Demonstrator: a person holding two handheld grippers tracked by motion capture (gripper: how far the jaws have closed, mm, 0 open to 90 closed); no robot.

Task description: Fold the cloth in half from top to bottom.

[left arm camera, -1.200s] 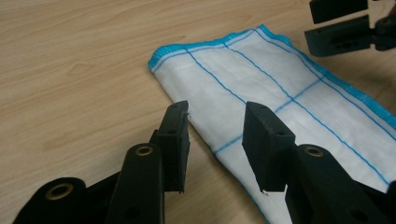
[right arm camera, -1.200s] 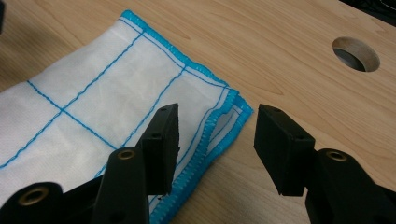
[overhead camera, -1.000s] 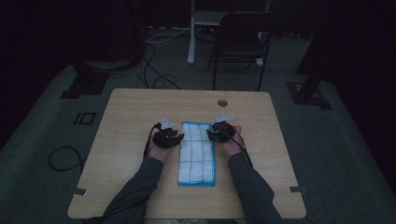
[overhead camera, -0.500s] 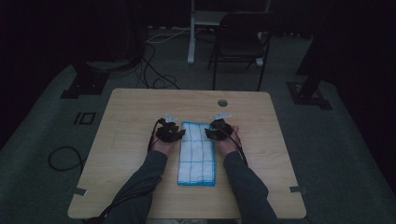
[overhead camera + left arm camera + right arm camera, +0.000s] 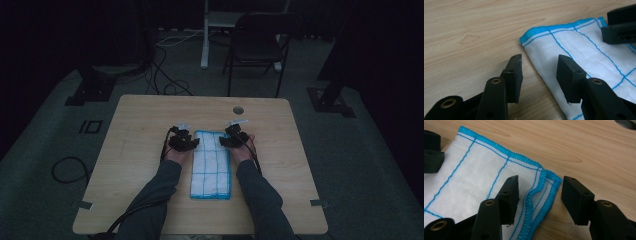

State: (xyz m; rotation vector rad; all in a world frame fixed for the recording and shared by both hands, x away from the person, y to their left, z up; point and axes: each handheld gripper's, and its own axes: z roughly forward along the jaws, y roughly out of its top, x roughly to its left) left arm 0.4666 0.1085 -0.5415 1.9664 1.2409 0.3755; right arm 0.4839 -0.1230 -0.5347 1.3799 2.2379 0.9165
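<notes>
High view: folded white blue-checked cloth [image 5: 211, 165] between open left gripper [image 5: 192, 143] and right gripper [image 5: 223, 141].

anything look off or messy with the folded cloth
Slightly. At the far corner of the cloth by the right claw, the layers don't line up: the top layer's blue hem curls back, showing the layer beneath. The corner by the left claw lies flat.

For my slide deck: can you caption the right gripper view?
Open right tongs straddle the far right corner of a folded white cloth with blue stitching on a wooden table.
</notes>
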